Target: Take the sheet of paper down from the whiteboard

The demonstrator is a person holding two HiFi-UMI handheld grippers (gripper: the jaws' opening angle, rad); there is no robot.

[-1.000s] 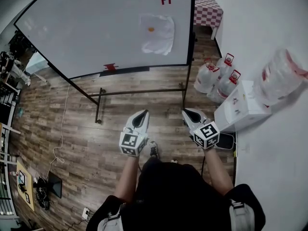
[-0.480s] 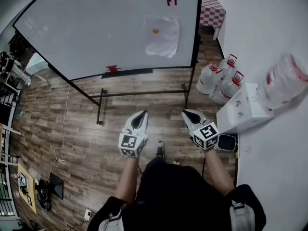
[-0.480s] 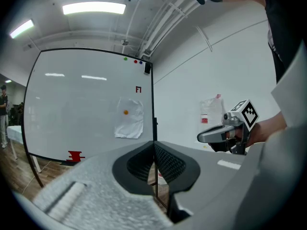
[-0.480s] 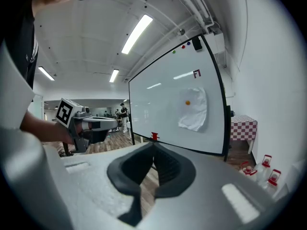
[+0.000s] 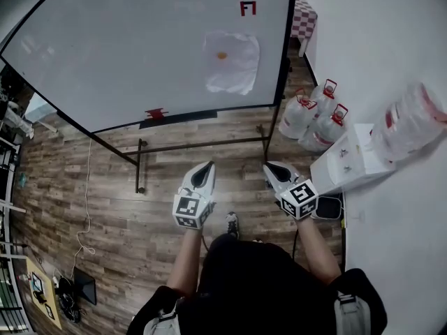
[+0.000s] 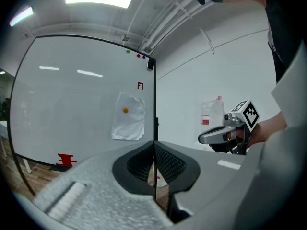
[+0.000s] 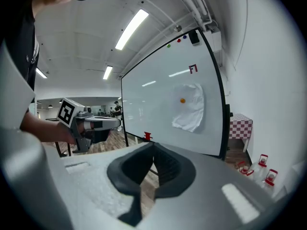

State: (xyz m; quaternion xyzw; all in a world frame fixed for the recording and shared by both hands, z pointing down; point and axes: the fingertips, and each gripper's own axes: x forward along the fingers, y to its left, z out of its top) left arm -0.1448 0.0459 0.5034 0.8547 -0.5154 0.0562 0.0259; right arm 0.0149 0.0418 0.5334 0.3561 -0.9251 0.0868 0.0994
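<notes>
A crumpled white sheet of paper [image 5: 230, 63] hangs on the whiteboard [image 5: 126, 54] near its right edge, pinned by an orange magnet [image 5: 221, 56]. The left gripper view shows the paper [image 6: 128, 117] ahead and far off, as does the right gripper view, where the paper [image 7: 189, 107] is to the right. My left gripper [image 5: 204, 173] and right gripper [image 5: 274, 170] are held side by side at waist height, well short of the board. Both point toward it. My left gripper [image 6: 154, 150] is shut and empty. My right gripper [image 7: 153, 150] is shut and empty too.
The whiteboard's black stand bar [image 5: 202, 144] crosses the wood floor ahead. Water jugs [image 5: 311, 114], a white box [image 5: 349, 162] and a wrapped bundle [image 5: 412, 117] line the right wall. A checked table [image 5: 302, 12] stands behind the board. Cables lie on the floor at left.
The whiteboard and paper have grown larger in the head view: the person has stepped toward the board. Both grippers stay shut and side by side.
</notes>
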